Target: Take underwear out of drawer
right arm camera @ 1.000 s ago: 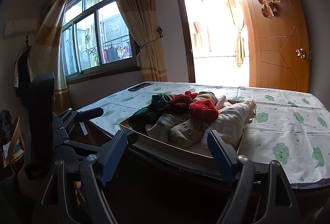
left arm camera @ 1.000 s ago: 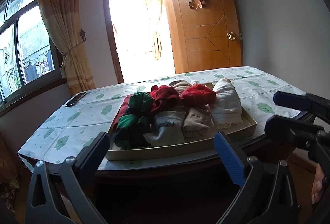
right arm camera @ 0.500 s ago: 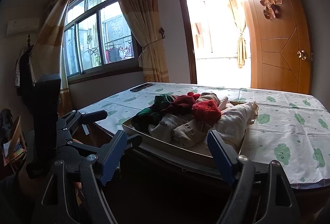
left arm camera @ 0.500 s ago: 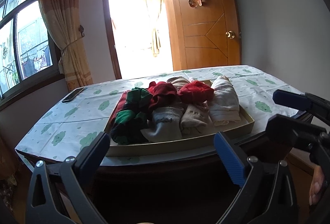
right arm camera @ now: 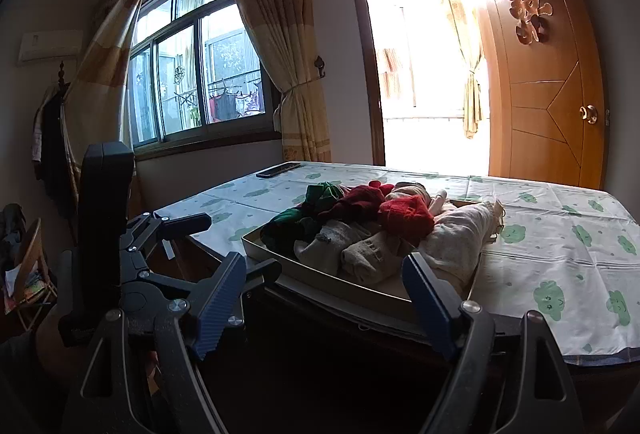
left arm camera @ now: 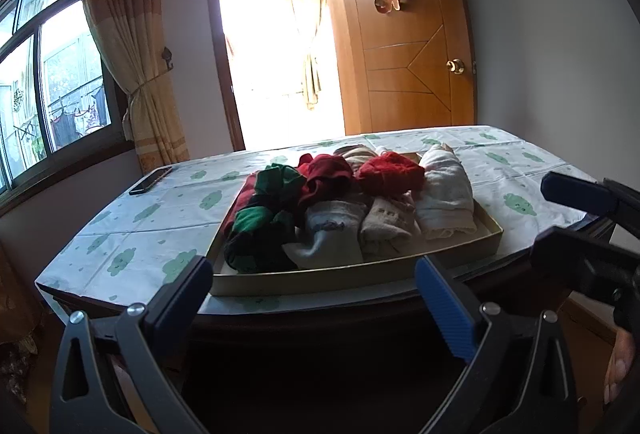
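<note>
The left gripper (left arm camera: 314,308) and the right gripper (right arm camera: 326,304) both have their jaws wide apart and hold nothing. Ahead of both, beyond the fingertips, the drawer (left arm camera: 352,276) lies on the table (left arm camera: 160,218), full of rolled underwear (left arm camera: 344,206).

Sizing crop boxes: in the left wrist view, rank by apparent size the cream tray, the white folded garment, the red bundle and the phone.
Largest to smallest:
1. cream tray
2. white folded garment
3. red bundle
4. phone, though it lies farther back, so its rank is unsure.
</note>
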`<action>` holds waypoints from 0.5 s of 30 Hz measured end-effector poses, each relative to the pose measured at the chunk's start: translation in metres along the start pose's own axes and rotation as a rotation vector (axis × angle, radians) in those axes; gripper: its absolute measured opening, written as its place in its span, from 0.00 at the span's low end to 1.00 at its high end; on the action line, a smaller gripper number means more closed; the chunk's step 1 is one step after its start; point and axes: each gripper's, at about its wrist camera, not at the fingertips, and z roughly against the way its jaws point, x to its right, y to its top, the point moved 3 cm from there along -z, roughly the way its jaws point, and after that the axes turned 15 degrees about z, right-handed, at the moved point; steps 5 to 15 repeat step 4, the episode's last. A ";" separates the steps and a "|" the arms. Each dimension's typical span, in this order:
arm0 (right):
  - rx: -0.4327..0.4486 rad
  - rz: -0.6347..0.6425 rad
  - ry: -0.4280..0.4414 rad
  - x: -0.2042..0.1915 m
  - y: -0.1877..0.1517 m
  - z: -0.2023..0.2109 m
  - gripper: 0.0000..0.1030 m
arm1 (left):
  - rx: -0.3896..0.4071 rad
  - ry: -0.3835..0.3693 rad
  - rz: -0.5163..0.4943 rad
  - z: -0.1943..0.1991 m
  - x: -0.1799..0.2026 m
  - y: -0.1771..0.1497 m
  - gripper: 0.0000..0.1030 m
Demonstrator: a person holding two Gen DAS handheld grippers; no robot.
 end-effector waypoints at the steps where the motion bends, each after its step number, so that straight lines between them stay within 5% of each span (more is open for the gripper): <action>1: -0.003 -0.001 0.001 0.000 -0.001 -0.001 0.80 | -0.003 -0.004 0.004 0.000 -0.001 -0.001 1.00; 15: -0.008 -0.006 0.005 0.000 -0.003 -0.002 0.80 | -0.006 -0.009 0.004 -0.001 -0.001 -0.002 1.00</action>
